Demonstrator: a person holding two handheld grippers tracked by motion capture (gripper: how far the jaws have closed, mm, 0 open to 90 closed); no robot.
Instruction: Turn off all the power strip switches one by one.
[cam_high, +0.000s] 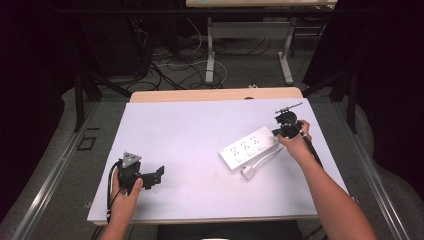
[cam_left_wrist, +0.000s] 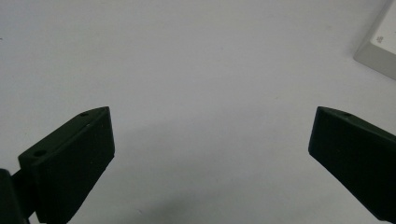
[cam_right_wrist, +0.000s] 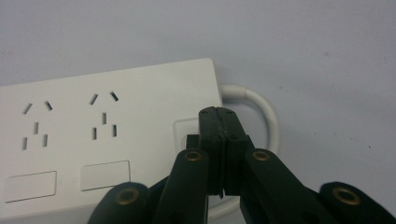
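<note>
A white power strip (cam_high: 248, 148) lies at an angle on the right half of the white table top, its white cord looping to a plug (cam_high: 248, 172) in front of it. My right gripper (cam_high: 278, 131) is shut with nothing between the jaws; its tips (cam_right_wrist: 220, 112) rest over the strip's end (cam_right_wrist: 140, 121), on a square button near the cord exit (cam_right_wrist: 261, 105). My left gripper (cam_high: 159, 172) is held low at the table's front left, open and holding nothing. Between its jaws is bare table, with a corner of the strip (cam_left_wrist: 379, 51) at the upper right.
The white sheet (cam_high: 190, 135) covers a wooden table whose far edge (cam_high: 215, 94) shows. Beyond it are the metal legs of another table (cam_high: 210, 55) and floor cables (cam_high: 170, 70). Dark curtains close both sides.
</note>
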